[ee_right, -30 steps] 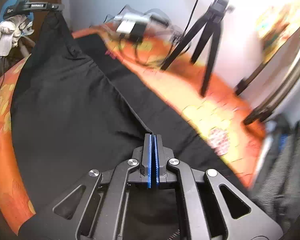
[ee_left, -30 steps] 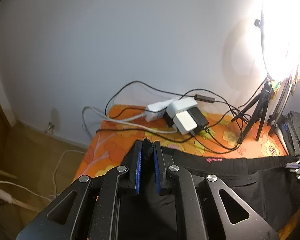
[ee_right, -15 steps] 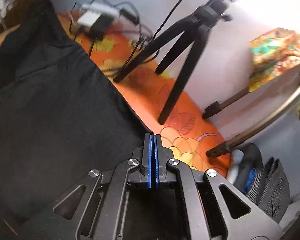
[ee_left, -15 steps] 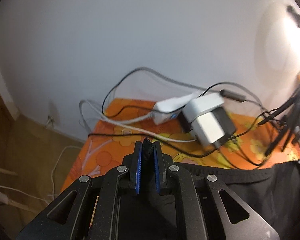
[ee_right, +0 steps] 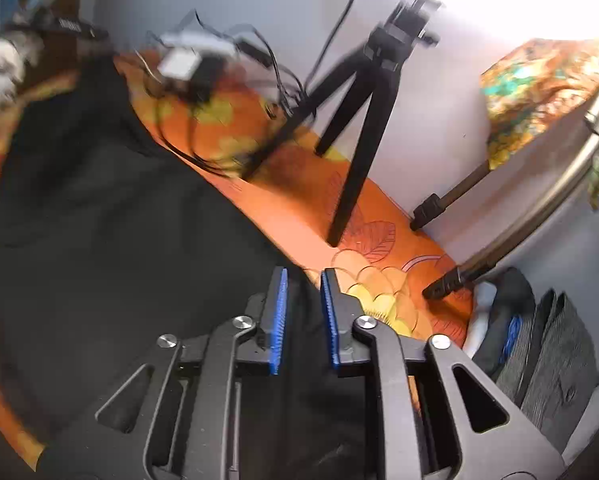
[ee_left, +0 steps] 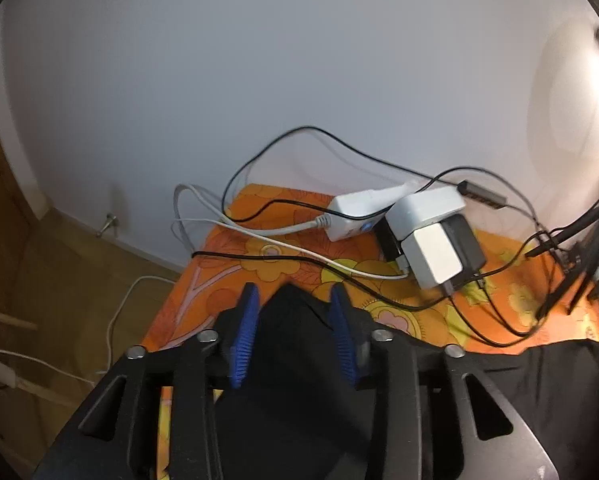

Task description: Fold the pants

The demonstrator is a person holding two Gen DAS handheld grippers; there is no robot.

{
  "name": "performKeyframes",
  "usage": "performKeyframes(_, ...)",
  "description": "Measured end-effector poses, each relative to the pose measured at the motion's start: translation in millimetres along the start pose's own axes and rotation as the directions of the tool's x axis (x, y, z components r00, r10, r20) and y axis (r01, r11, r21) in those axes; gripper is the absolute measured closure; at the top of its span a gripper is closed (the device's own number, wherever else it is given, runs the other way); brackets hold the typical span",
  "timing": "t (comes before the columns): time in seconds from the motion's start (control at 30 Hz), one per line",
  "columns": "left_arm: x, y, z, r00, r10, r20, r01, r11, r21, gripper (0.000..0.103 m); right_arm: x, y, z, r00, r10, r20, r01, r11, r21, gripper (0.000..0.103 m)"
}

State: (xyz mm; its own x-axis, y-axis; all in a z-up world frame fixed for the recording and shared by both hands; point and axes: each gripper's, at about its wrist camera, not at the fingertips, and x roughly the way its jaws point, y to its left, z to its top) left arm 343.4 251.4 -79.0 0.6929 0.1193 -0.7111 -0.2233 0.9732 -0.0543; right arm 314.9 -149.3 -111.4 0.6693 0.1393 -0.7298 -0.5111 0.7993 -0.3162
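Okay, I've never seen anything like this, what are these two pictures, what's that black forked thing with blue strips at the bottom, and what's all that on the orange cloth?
Each picture comes from a camera on a hand-held gripper, looking along its two blue-padded jaws. A person holds one per hand. The left gripper and right gripper are both opening their jaws, with the black pants lying between the pads, apparently being let go. The pants lie spread on an orange flowered cloth. Behind them sit a white power strip with chargers and cables, and a black tripod.
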Motion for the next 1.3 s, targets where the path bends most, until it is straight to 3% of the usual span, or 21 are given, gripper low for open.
performKeyframes(0.1,-25.6,15.9,-4.3,1.000,-0.025,0.007,0.025,0.999,-0.021,0.058,-38.1,21.7,-10.3,0.995,0.099,0.028,-0.099,0.995,0.005,0.074)
performKeyframes(0.27,-45.7,48.3,-30.2,0.998,-0.048,-0.045,0.045,0.997,-0.061,0.055,-67.2,73.6,-40.6,0.952,0.305,-0.005,-0.305,0.952,0.019,0.071)
performKeyframes(0.43,-39.1,57.9,-69.8,0.991,-0.076,-0.109,0.066,0.993,-0.094,0.055,-70.6,115.2,-65.1,0.925,0.378,-0.016,-0.378,0.925,0.041,0.070)
performKeyframes(0.57,-31.8,53.3,-93.6,0.988,-0.089,-0.126,0.074,0.990,-0.118,0.055,-63.9,133.2,-74.3,0.915,0.402,-0.040,-0.400,0.915,0.054,0.070)
performKeyframes(0.7,-26.7,49.5,-104.6,0.985,-0.104,-0.137,0.086,0.987,-0.132,0.055,-61.4,135.9,-77.1,0.929,0.367,-0.052,-0.365,0.930,0.048,0.070)
performKeyframes(0.83,-21.7,43.3,-110.0,0.983,-0.109,-0.145,0.091,0.988,-0.128,0.055,-53.2,123.1,-71.4,0.912,0.409,-0.037,-0.400,0.905,0.145,0.070)
performKeyframes(0.93,-15.9,38.3,-113.9,0.983,-0.101,-0.155,0.084,0.990,-0.114,0.055,-43.3,122.2,-69.2,0.917,0.395,-0.058,-0.383,0.910,0.156,0.070)
performKeyframes(1.0,-15.0,36.6,-114.7,0.984,-0.094,-0.150,0.078,0.991,-0.105,0.055,-38.2,124.5,-69.7,0.909,0.412,-0.071,-0.396,0.903,0.165,0.070)
performKeyframes(1.1,-14.4,39.1,-114.2,0.984,-0.096,-0.151,0.080,0.991,-0.109,0.055,-39.9,139.0,-69.3,0.927,0.367,-0.080,-0.360,0.928,0.092,0.070)
performKeyframes(1.23,-13.3,39.6,-115.1,0.985,-0.089,-0.146,0.074,0.992,-0.105,0.055,-48.3,151.3,-69.9,0.950,0.303,-0.077,-0.301,0.953,0.038,0.092)
performKeyframes(1.3,-12.3,38.2,-115.0,0.986,-0.082,-0.146,0.068,0.993,-0.097,0.055,-60.0,147.8,-71.6,0.941,0.335,-0.055,-0.333,0.942,0.051,0.094)
